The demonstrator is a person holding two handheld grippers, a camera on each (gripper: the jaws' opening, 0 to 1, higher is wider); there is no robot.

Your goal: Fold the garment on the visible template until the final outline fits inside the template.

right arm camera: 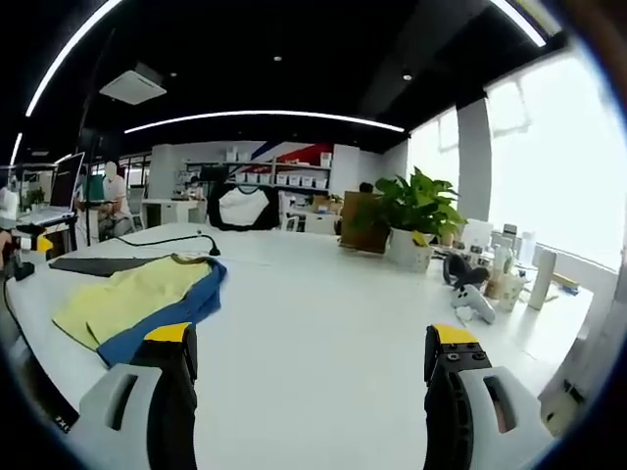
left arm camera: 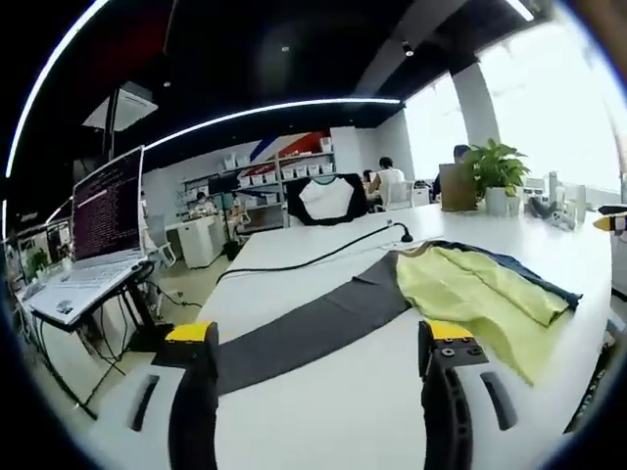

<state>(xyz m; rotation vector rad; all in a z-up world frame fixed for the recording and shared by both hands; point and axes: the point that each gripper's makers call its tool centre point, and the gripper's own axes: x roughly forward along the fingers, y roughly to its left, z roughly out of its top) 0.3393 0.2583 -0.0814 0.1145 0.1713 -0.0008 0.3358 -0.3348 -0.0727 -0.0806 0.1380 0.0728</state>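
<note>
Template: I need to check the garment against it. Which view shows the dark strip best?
The left gripper view: the template runs long across the table, passing under the yellow garment. The right gripper view shows a thin dark sliver beyond the garment.

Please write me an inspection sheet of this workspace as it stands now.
Surface: white table, wide and mostly bare.
Job's things: yellow garment with blue underside lies partly folded, overlapping a dark grey template.
Clutter: potted plant, bottles and a white handheld device near the window edge.
Grippers: left gripper and right gripper both open, holding nothing.
Cables: black cable runs across the table beyond the garment.
Surroundings: open laptop on a stand, shelving, seated people.
</note>
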